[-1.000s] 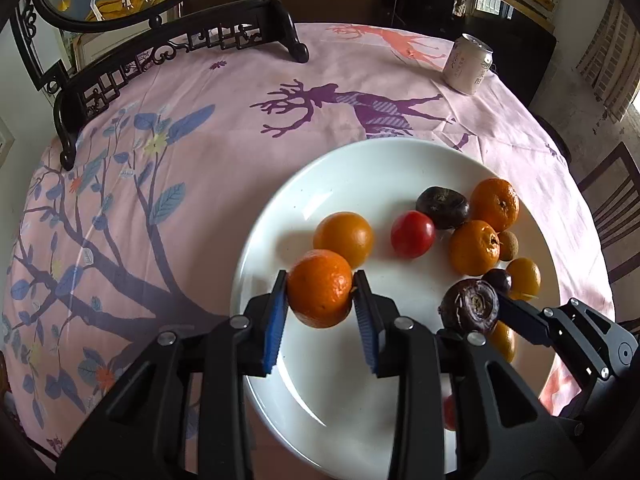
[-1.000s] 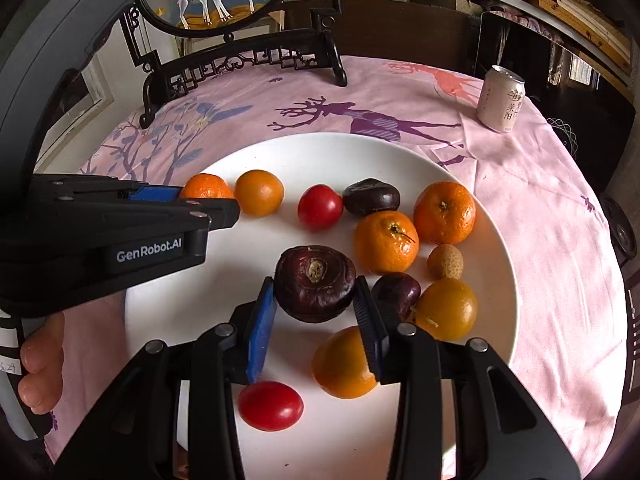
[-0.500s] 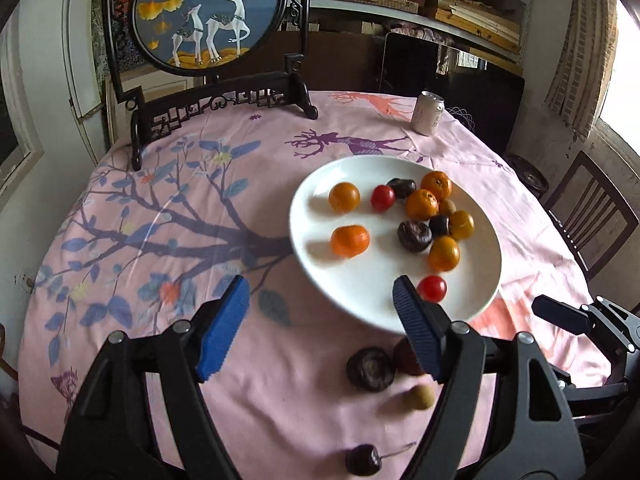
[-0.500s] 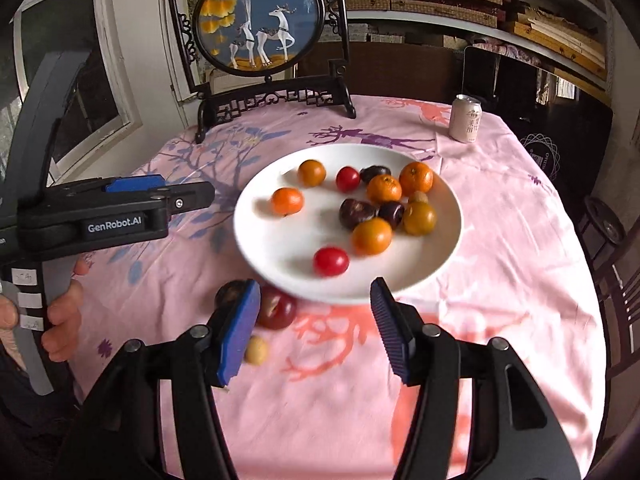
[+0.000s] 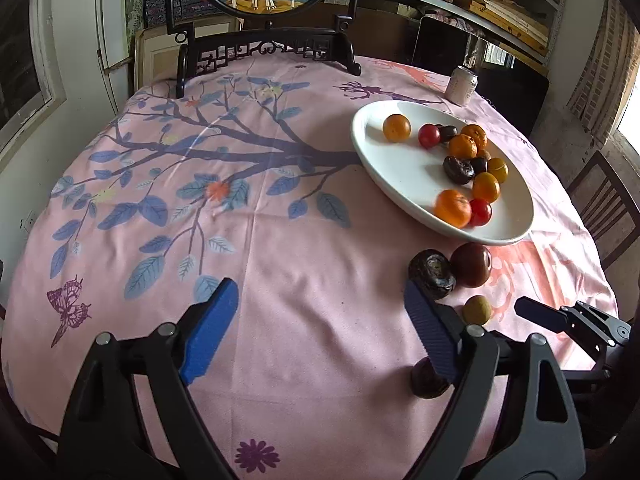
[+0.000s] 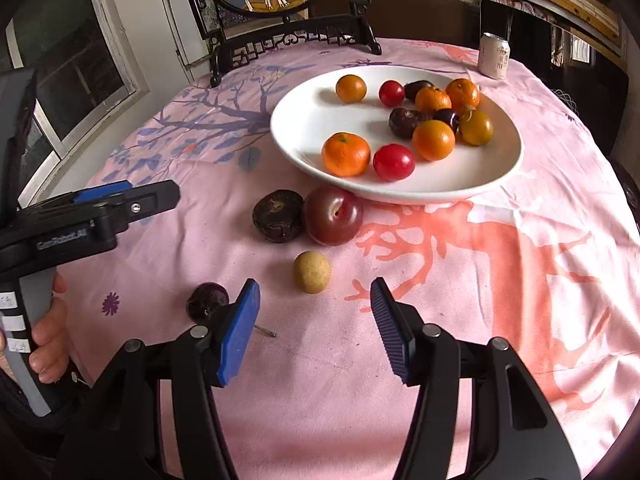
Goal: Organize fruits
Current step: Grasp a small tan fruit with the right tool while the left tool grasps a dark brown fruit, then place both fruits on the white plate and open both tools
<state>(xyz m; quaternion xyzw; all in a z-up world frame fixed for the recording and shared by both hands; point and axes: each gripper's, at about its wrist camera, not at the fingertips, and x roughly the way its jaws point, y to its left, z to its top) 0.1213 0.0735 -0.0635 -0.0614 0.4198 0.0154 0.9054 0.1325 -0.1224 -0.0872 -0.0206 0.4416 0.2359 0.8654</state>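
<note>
A white plate holds several oranges, red tomatoes and dark fruits. On the cloth in front of it lie a dark wrinkled fruit, a red plum, a small tan fruit and a dark cherry. My right gripper is open and empty, just short of the tan fruit. My left gripper is open and empty over bare cloth, left of the loose fruits.
A drink can stands behind the plate. A dark carved stand with a round deer picture stands at the table's far edge. A chair is at the right.
Both grippers have pulled back from the plate toward the near table edge and stayed open. An orange on the plate has moved down beside a red tomato.
</note>
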